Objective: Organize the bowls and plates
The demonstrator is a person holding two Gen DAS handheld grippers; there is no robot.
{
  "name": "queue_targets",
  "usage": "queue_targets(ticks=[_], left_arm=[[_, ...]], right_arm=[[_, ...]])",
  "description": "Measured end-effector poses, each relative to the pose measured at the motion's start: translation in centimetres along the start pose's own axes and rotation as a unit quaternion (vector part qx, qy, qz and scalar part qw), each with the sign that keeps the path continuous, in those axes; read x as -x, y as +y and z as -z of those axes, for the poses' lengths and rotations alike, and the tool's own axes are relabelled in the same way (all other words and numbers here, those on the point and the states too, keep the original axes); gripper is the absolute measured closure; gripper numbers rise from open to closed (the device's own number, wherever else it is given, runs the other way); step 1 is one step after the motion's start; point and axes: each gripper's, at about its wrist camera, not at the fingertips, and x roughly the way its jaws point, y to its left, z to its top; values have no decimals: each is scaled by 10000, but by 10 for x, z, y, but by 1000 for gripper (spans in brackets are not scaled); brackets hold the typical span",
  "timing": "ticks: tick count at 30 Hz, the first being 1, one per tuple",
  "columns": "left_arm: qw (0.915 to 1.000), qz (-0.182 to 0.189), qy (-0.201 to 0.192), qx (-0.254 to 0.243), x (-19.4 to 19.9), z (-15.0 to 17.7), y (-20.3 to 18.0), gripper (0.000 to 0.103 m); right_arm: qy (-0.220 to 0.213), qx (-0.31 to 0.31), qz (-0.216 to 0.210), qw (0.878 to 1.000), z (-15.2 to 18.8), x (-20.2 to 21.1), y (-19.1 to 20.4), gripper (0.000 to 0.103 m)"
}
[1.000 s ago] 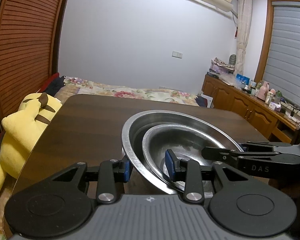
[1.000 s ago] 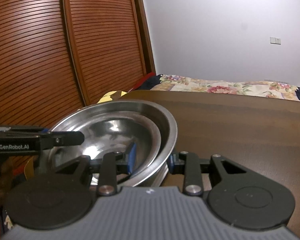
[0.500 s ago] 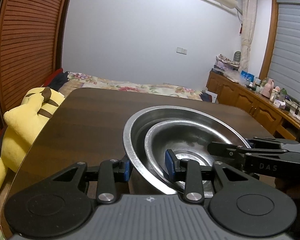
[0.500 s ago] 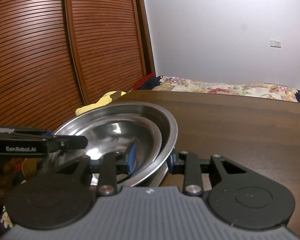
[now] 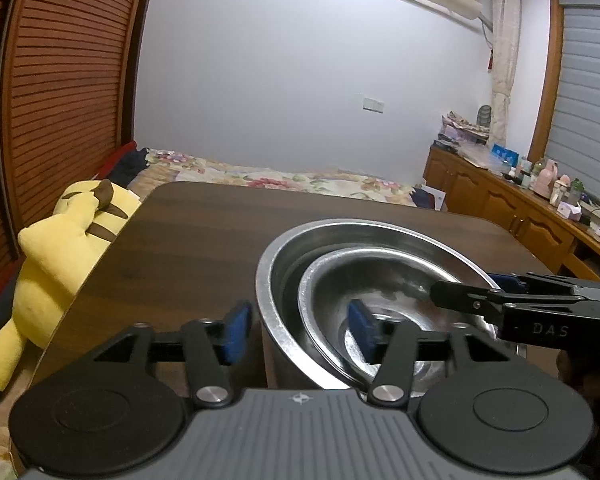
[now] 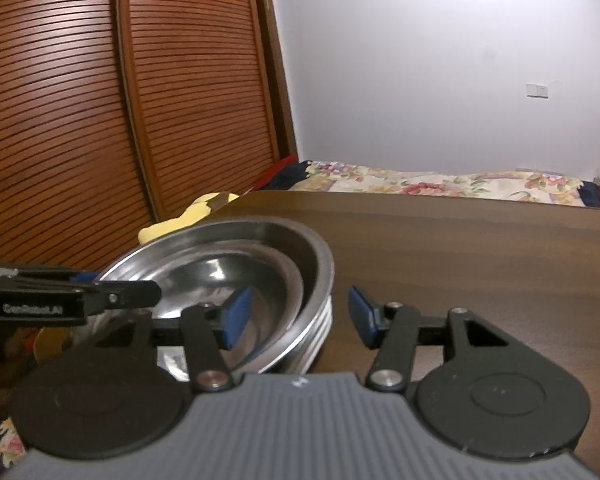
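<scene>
Opening jaws | both grippers straddle nested bowls (image 5: 380, 280) | table (image 5: 188, 248)

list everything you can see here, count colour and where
large bowl: one, steel, on the table, near edge
small bowl: one, steel, nested inside the large bowl
table: one, dark brown wood
plush toy: one, yellow, off the table's left edge
bed: one, floral cover, behind the table
left gripper: black, blue pads, jaws opening astride both bowls' rims
right gripper: black, blue pads, jaws opening astride the opposite rims
</scene>
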Motion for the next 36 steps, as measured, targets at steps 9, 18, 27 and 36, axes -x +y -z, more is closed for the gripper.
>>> queue_targets(ticks=[9,18,27,36], left_arm=[[9998,-87,-120,-106,16,-6,-9,12],[9989,-109,-331,-306,38,-22,-31,0],[9955,-321,-547,-705,54,-34,-62,0],[9943,-526,-596,-711,64,-29,-80,0]], right_arm=[[-232,29,142,9996,-7,18,0,36],[-683,52,357,9970,-22,52,2,2],[-941,61,590,9938,-30,80,2,0],[-801,11,918,9926,-25,93,4,0]])
